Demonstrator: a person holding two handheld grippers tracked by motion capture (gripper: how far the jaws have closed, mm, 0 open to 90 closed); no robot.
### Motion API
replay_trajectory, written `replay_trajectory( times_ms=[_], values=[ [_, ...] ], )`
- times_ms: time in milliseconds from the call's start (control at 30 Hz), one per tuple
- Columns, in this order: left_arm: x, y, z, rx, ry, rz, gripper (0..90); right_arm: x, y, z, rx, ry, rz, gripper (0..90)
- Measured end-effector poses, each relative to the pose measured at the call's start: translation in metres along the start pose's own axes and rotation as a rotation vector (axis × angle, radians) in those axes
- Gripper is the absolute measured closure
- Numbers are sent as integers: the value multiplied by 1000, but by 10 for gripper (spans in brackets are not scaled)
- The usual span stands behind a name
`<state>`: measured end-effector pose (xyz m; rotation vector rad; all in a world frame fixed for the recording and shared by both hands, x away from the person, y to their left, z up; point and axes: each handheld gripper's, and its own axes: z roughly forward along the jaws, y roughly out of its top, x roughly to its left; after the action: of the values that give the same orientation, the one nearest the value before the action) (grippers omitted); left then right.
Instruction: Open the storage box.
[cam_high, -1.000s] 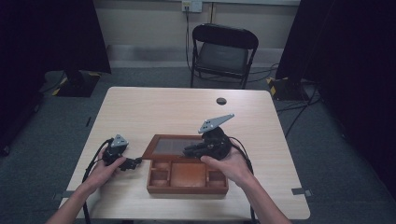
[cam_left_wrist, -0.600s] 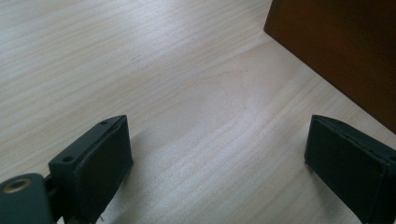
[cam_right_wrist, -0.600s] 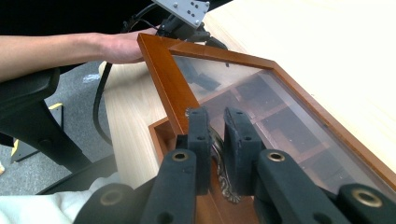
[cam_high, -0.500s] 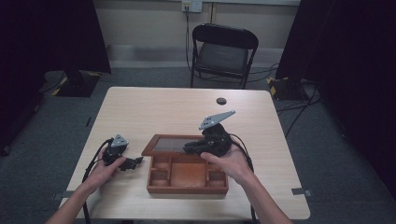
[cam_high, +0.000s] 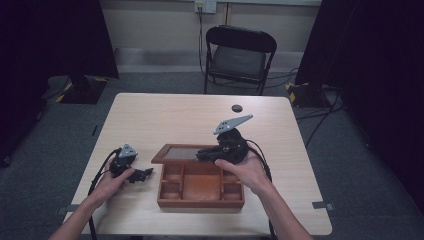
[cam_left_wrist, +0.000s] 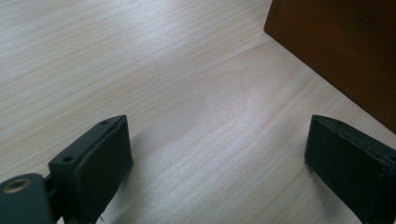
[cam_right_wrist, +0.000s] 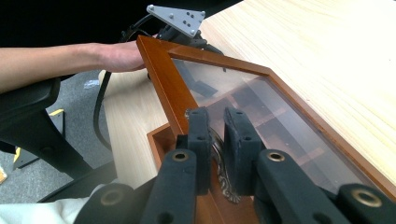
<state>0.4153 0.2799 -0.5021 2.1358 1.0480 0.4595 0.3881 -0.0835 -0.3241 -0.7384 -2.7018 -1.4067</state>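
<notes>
A wooden box (cam_high: 200, 204) with several compartments lies at the table's near middle. Its glass-paned lid (cam_high: 177, 153) is lifted at the front and tilts up. My right gripper (cam_high: 201, 156) is shut on the small metal clasp (cam_right_wrist: 219, 156) at the lid's front edge (cam_right_wrist: 163, 79); the box's compartments show through the glass (cam_right_wrist: 266, 112). Left of the box, my left gripper (cam_high: 146, 173) rests low on the table, open, with bare wood between its jaws (cam_left_wrist: 217, 158). The box's side wall (cam_left_wrist: 336, 51) stands just beyond its right jaw.
A small dark round object (cam_high: 236, 108) lies near the table's far edge. A black folding chair (cam_high: 240, 52) stands behind the table. Cables trail from both grippers off the near edge. The person's left hand (cam_right_wrist: 116, 56) lies beside the box.
My right gripper has risen slightly with the lid's front edge, tilting the lid a bit further open. The left gripper has stayed put.
</notes>
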Motion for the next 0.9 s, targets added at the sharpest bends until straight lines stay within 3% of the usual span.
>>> replay_trajectory(
  times_ms=[900],
  values=[
    [0, 0, 0, -1, -1, -1, 64, -10, 9, -3, -25, 16, 14, 824]
  ],
)
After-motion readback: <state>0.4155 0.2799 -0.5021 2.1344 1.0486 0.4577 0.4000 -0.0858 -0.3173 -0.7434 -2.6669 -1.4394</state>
